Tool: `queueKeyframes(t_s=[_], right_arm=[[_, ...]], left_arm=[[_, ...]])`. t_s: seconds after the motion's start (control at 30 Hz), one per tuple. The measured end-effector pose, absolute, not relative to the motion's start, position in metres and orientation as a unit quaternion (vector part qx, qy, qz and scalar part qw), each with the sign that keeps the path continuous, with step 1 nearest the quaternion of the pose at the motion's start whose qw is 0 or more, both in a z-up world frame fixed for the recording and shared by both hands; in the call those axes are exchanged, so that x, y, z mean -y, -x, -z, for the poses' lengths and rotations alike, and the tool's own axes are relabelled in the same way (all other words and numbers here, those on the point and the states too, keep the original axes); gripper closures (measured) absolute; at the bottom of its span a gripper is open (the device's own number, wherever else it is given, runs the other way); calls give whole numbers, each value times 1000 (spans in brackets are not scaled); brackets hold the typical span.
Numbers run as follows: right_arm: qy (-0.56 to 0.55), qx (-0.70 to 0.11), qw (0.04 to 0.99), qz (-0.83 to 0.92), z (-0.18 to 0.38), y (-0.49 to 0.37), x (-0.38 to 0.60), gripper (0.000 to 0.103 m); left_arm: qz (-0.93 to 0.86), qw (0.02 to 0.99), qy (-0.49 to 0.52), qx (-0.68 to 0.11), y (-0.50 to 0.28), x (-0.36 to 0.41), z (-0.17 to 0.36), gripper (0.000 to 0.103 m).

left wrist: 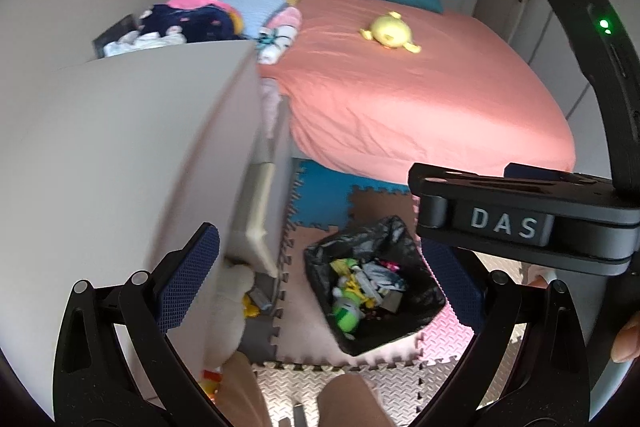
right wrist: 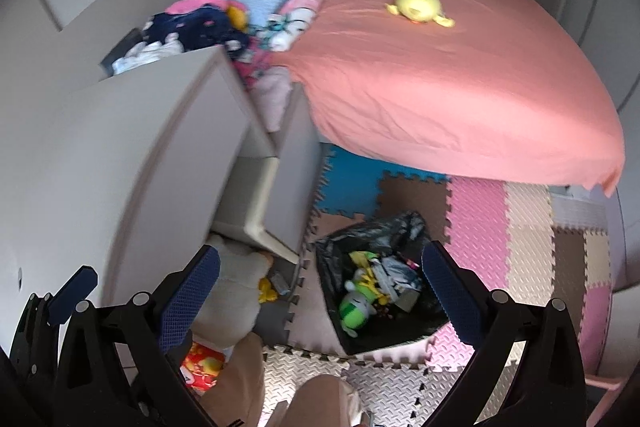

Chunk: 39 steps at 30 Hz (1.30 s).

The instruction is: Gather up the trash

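- Both grippers, left point(left wrist: 320, 279) and right point(right wrist: 320, 287), hang with jaws wide apart, holding nothing
- Black-lined trash bin point(right wrist: 404, 337) sits below on foam mats point(right wrist: 480, 227), holding wrappers and a green toy point(right wrist: 354, 311)
- Pink bed point(right wrist: 440, 83) lies beyond

A home bedroom: a bed point(right wrist: 460, 75) with a plush toy point(right wrist: 418, 5), foam play mats point(right wrist: 500, 227) and piled clothes point(left wrist: 192, 21).
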State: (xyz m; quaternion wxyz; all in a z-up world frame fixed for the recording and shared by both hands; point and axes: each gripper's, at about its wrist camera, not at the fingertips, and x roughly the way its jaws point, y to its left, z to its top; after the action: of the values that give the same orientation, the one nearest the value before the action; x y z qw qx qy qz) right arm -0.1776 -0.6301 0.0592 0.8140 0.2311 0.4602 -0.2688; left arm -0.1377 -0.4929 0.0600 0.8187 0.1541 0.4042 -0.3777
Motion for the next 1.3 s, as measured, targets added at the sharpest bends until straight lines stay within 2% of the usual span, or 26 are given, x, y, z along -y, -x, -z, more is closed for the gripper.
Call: queueKeyframes(t_s=[0.57, 0.97, 1.3], right_arm=[[-171, -469, 856, 135, -73, 60, 448, 2], [-137, -486, 860, 70, -45, 9, 316, 2], [-123, -498, 855, 71, -11, 8, 243, 2]], left_arm=[[244, 873, -80, -415, 43, 288, -74, 5], [137, 888, -12, -439, 14, 121, -52, 6], [101, 881, -9, -462, 3, 43, -21, 6]])
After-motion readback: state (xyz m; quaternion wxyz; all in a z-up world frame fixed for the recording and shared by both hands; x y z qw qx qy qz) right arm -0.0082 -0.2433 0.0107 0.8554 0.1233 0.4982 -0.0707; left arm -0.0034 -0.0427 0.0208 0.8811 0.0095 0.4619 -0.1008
